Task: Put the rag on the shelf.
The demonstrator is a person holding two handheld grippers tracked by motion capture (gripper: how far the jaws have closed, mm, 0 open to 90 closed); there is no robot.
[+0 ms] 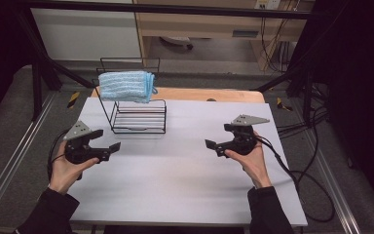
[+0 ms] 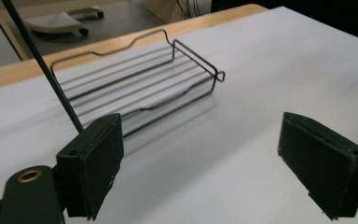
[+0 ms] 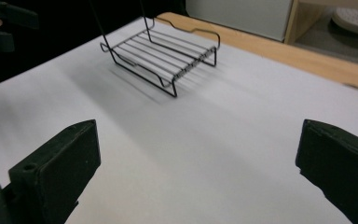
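I'm holding both grippers, left [image 1: 108,140] and right [image 1: 216,136], wide and empty, eyeing the soft, light towel [image 1: 126,86] ahead of the jaws on the rack [image 1: 139,117], best pinched at its hanging edge.

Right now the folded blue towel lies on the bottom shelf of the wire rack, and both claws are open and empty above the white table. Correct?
Not quite. The folded blue towel lies on the top tier of the wire rack, as the high view shows; the bottom shelf is bare. The rest holds: the left claw and the right claw are open and empty above the white table.
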